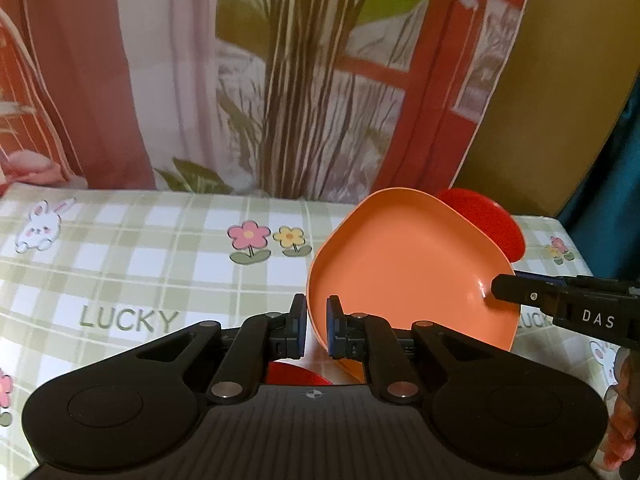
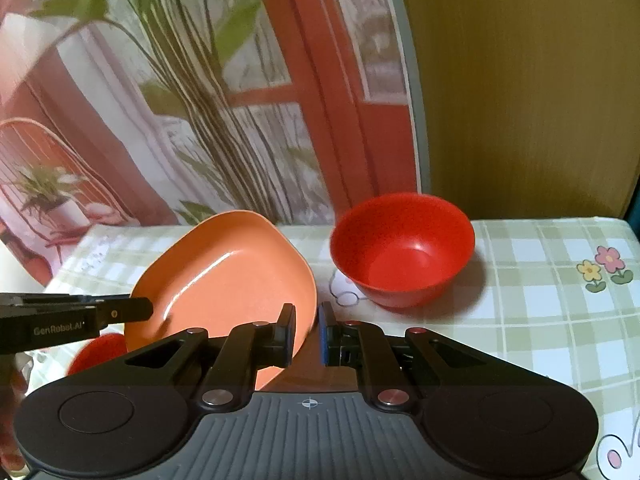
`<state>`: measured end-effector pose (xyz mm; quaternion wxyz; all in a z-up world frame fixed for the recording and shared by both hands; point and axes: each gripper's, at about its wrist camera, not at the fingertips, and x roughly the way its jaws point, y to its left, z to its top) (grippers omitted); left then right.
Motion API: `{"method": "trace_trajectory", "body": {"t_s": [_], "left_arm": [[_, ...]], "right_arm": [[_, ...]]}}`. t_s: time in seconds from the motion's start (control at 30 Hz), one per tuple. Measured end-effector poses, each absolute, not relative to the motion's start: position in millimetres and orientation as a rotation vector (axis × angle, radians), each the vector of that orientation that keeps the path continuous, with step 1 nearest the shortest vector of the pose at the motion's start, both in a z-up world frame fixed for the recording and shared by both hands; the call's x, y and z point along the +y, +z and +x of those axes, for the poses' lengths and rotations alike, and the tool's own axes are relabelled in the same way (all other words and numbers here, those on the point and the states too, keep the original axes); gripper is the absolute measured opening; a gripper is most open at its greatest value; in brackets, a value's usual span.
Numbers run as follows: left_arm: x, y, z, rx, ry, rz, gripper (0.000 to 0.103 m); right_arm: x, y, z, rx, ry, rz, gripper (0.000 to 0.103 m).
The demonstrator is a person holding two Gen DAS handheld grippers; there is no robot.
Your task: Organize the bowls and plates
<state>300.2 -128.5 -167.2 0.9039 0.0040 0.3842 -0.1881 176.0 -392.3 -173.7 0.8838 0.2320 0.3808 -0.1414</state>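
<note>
An orange square plate (image 1: 408,260) is lifted and tilted above the table, held on two sides. My left gripper (image 1: 317,326) is shut on its near left rim. My right gripper (image 2: 307,334) is shut on its right rim; it also shows in the left wrist view (image 1: 504,292). The plate shows in the right wrist view (image 2: 228,276), with my left gripper (image 2: 136,310) at its left edge. A red bowl (image 2: 402,250) stands upright on the table to the right, partly hidden behind the plate in the left wrist view (image 1: 486,216). Another red dish (image 1: 296,376) lies under the plate.
The table has a green checked cloth (image 1: 160,264) with flowers, rabbits and "LUCKY" print. A printed backdrop (image 1: 280,80) stands along the far edge. A brown wall (image 2: 520,80) is at the right. The table's right edge (image 2: 632,232) is near the bowl.
</note>
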Motion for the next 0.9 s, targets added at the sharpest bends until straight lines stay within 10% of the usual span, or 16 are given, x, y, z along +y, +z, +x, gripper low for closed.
{"method": "trace_trajectory", "body": {"t_s": [0.9], "left_arm": [[-39, -141, 165, 0.771, -0.357, -0.088, 0.012]], "right_arm": [[-298, -129, 126, 0.781, -0.216, 0.508, 0.011]]}}
